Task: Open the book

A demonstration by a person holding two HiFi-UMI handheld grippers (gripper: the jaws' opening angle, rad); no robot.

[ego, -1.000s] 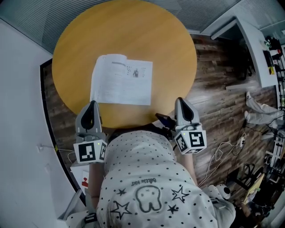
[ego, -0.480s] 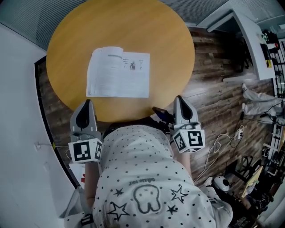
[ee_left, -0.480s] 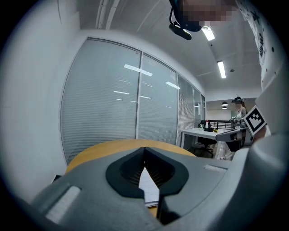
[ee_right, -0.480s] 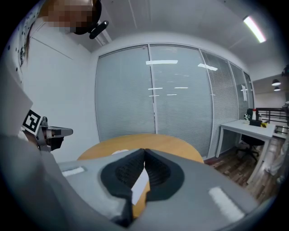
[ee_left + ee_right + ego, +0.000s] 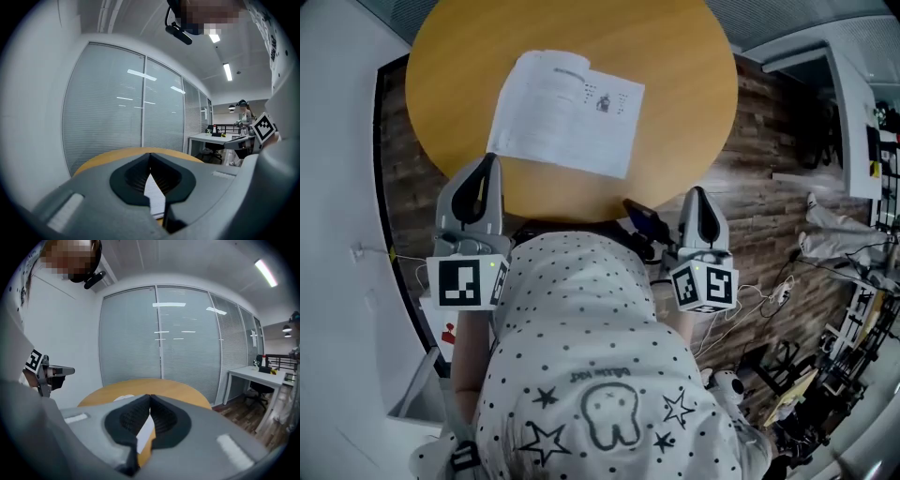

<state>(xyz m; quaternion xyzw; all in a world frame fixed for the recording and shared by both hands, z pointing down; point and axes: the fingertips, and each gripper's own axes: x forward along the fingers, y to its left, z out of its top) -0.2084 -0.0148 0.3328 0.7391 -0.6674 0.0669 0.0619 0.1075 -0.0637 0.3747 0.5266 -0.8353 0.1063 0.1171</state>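
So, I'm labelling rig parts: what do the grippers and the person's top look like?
The left gripper and right gripper: grey tapered shells, black ribbed pads, each bearing a white cube with black square markers. The shirt: white with black dots and stars.

The person has only tipped their head a touch, so the open book (image 5: 567, 112) and round table (image 5: 675, 56) sit higher and slightly skewed in the head view.

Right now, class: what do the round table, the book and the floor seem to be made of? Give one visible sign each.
Table: probably wood or wood-look laminate; smooth, matte, even honey colour.
Book: paper; thin white printed pages.
Floor: dark wood or wood-look planks; streaky grain, plank seams.
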